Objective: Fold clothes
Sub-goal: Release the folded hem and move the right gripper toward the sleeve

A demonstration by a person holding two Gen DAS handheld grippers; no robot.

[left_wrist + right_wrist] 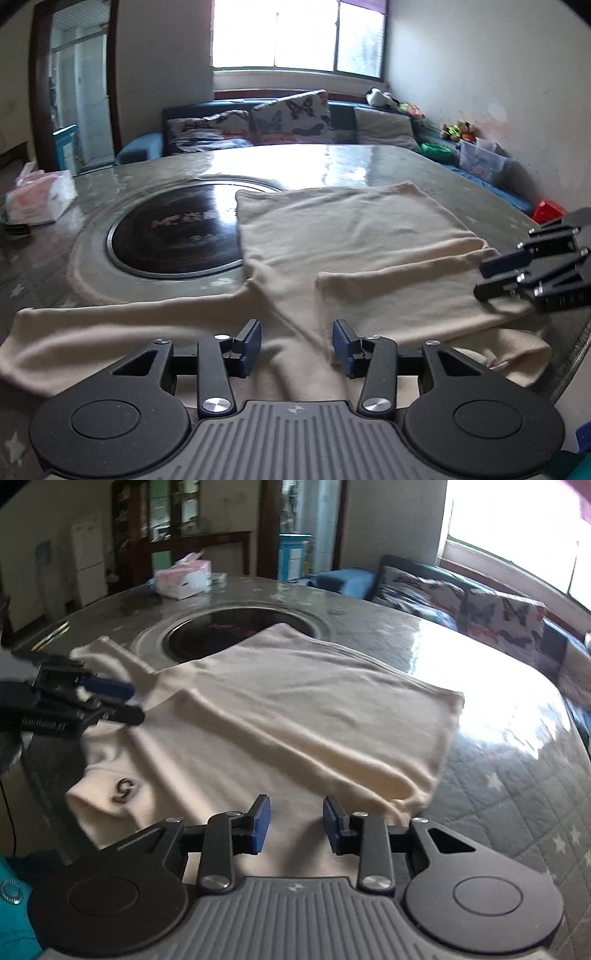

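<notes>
left gripper jaws apart | right gripper jaws apart | cream garment flat | cooktop lettering unreadable

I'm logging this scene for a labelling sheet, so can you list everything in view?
shirt: one, cream, flat on the table, one sleeve folded across
table: one, grey, glossy top
cooktop: one, black, round, set into the table, partly under the shirt
tissue box: one, pink and white, table's far edge
sofa: one, blue, under the window
cushions: several, butterfly print, on the sofa
left gripper: open, over the shirt
right gripper: open, over the shirt
</notes>
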